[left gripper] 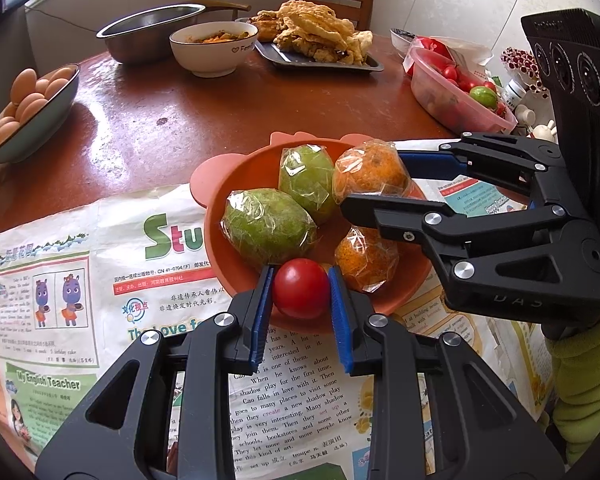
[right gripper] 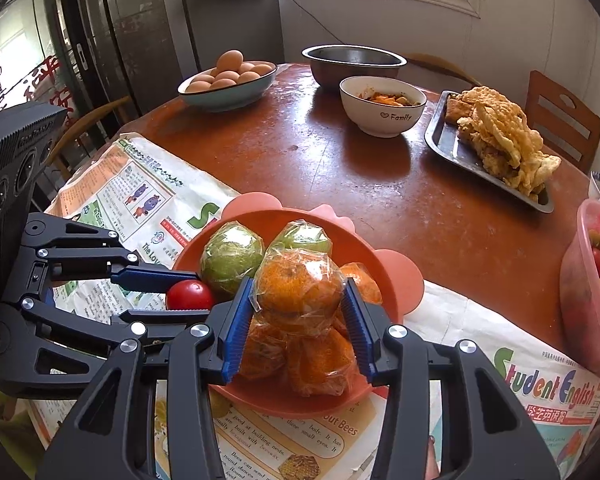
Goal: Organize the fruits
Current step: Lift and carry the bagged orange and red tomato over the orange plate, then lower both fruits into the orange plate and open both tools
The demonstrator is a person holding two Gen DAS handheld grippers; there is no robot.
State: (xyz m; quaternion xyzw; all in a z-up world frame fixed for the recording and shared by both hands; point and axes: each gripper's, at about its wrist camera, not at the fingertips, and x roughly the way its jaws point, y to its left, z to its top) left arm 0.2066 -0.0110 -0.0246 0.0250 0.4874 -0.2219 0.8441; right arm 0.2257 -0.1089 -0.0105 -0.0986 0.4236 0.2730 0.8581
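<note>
Now putting fruits in the orange bowl (left gripper: 236, 252): left hand-held gripper (left gripper: 301, 294) squeezing a red tomato (left gripper: 301, 288) at the rim, right hand-held gripper (right gripper: 298, 304) hugging a wrapped orange (right gripper: 298, 284) over the pile; next, lower gently, then let go.

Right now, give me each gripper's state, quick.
Left gripper: shut on the red tomato, at the orange bowl's near rim.
Right gripper: shut on a wrapped orange over the bowl.
</note>
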